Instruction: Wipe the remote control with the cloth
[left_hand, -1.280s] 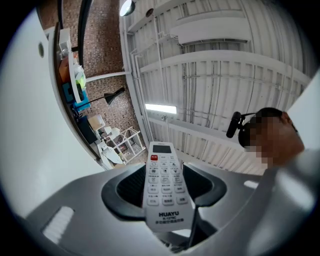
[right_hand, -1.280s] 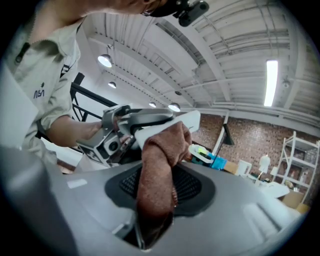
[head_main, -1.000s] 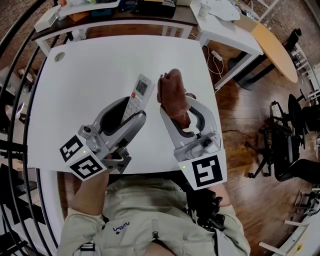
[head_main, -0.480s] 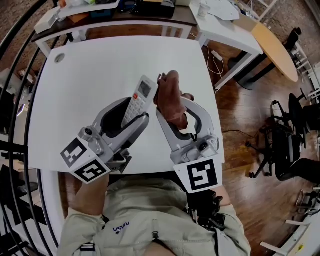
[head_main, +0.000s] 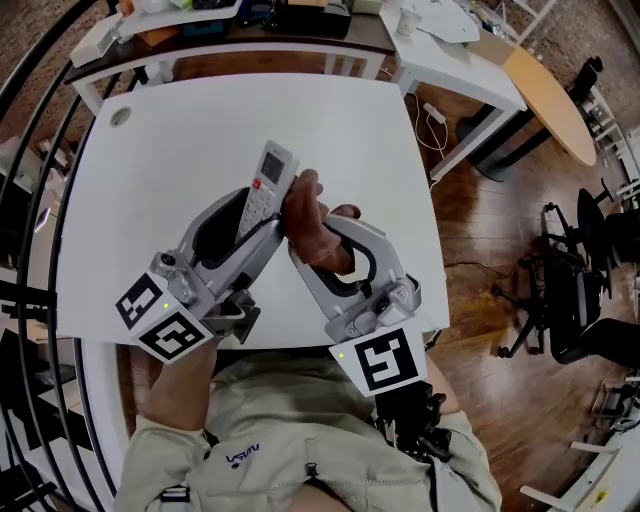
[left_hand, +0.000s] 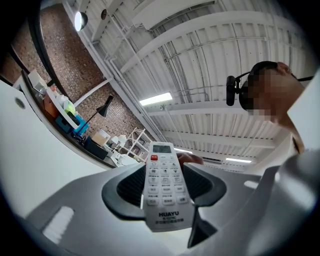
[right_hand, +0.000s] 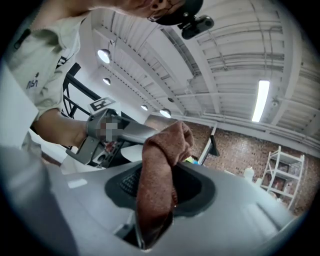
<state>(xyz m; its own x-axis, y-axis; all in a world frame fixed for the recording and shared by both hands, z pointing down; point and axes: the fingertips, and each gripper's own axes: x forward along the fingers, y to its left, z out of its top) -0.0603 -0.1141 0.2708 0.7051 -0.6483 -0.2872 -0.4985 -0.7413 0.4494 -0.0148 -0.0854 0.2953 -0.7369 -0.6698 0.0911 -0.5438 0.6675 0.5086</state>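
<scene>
My left gripper (left_hand: 165, 187) is clamped half-wide on the remote control (head_main: 268, 183), held above the white table (head_main: 160, 170). My right gripper (right_hand: 160, 192) pinches the brown cloth (head_main: 308, 222), which touches the remote's right edge.

We find the bench (head_main: 190, 140) bare across its far half and down both sides, so a hand-held gripper could pass there; only a small round cap (head_main: 120, 116) sits in the far left corner. Near the front edge the left hand-held gripper (head_main: 258, 212) with the remote (head_main: 270, 178) and the right hand-held gripper (head_main: 318, 226) with the cloth (head_main: 303, 212) crowd together, cloth against remote, with no gap between. A cluttered desk (head_main: 250, 32) closes the far side, a black railing (head_main: 40, 200) the left. To the right a second table (head_main: 450, 62) stands off the corner, then open floor (head_main: 480, 250) and chairs (head_main: 570, 290).
</scene>
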